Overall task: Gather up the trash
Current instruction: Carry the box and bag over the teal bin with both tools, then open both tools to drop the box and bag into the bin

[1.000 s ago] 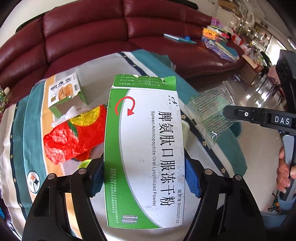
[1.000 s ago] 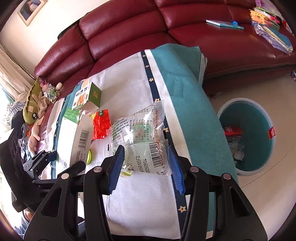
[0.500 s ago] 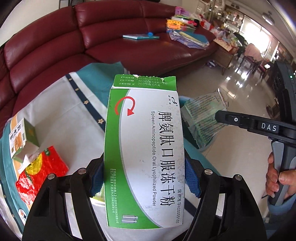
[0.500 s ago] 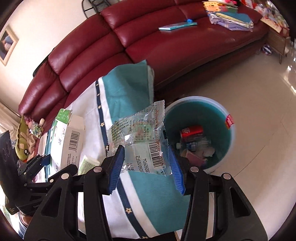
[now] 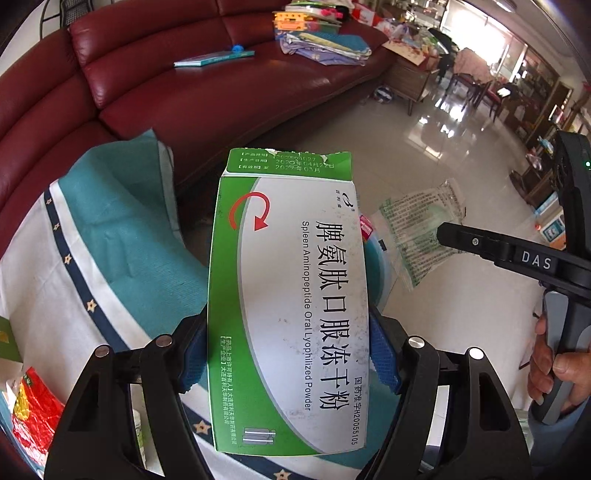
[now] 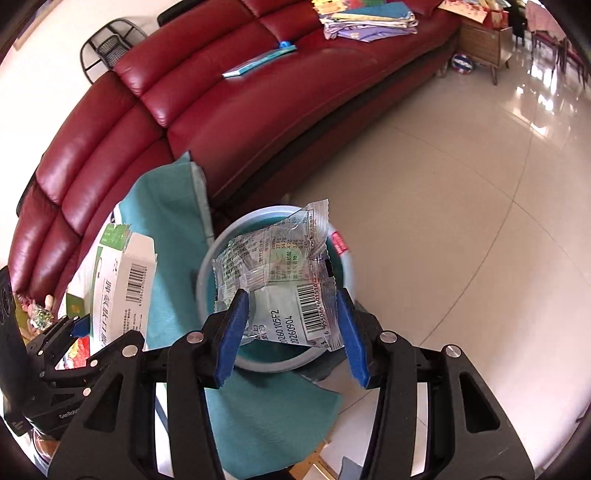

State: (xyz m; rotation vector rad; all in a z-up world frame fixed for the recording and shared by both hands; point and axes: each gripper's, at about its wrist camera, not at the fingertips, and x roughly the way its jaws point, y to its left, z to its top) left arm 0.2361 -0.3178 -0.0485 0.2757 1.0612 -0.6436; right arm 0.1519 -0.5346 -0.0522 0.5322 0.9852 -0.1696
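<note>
A dark red leather sofa (image 6: 207, 110) curves along the back of the room under a pale wall (image 6: 55, 44). On its seat lie a thin teal book (image 6: 258, 62) and a loose heap of papers and cloth (image 6: 369, 18). The floor (image 6: 461, 184) is glossy cream tile, bright with glare from daylight at the far end. A wooden cabinet (image 6: 484, 33) stands past the sofa's end, a ball (image 6: 462, 63) on the floor beside it. Chairs (image 5: 476, 85) and shelving crowd the far part of the room. A black mesh chair back (image 6: 107, 44) shows behind the sofa. A teal and white cloth (image 5: 110, 229) with star trim covers the bench.
</note>
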